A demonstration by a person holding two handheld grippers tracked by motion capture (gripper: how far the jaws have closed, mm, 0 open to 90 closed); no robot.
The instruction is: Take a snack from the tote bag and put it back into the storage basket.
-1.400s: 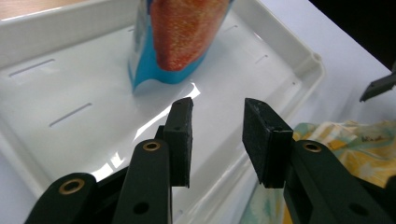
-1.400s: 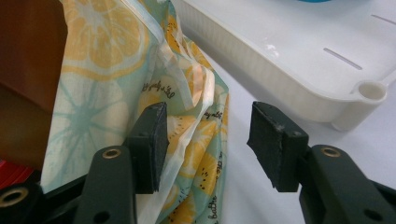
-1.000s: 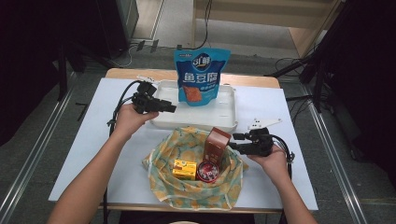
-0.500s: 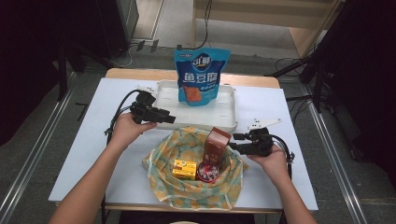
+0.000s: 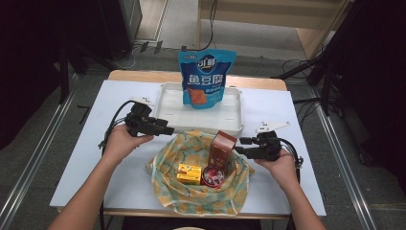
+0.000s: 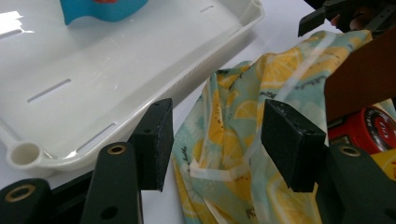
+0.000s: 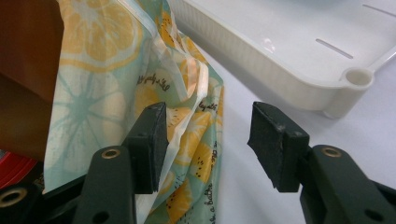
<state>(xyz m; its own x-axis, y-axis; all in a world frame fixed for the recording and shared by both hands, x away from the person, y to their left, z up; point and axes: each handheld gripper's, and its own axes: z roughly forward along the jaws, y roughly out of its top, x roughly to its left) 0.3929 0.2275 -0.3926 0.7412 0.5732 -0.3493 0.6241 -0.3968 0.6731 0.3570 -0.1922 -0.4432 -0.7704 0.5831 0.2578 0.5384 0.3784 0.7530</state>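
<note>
Now, cloth axis: the lemon-print cloth (image 5: 201, 191) lies spread on the desk (image 5: 76, 167), widest from my left to my right, its rumpled edges turned up around a brown box (image 5: 222, 146), a yellow box (image 5: 189, 173) and a red tin (image 5: 213, 176).
Cloth place: just in front of the white tray (image 5: 230, 108), which holds a blue pouch (image 5: 207, 79) standing upright.
Cloth to left fingers: its raised left edge shows between and just beyond my left gripper (image 6: 217, 140); I cannot tell that either pad touches it.
Cloth to right fingers: its right edge hangs against the inner pad of my right gripper (image 7: 208, 142); the other pad is clear of it.
Left fingers: spread wide, having just been opening, pinching nothing.
Right fingers: spread, not closed on the cloth.
Aim: both grippers point inward at the cloth from opposite sides.
</note>
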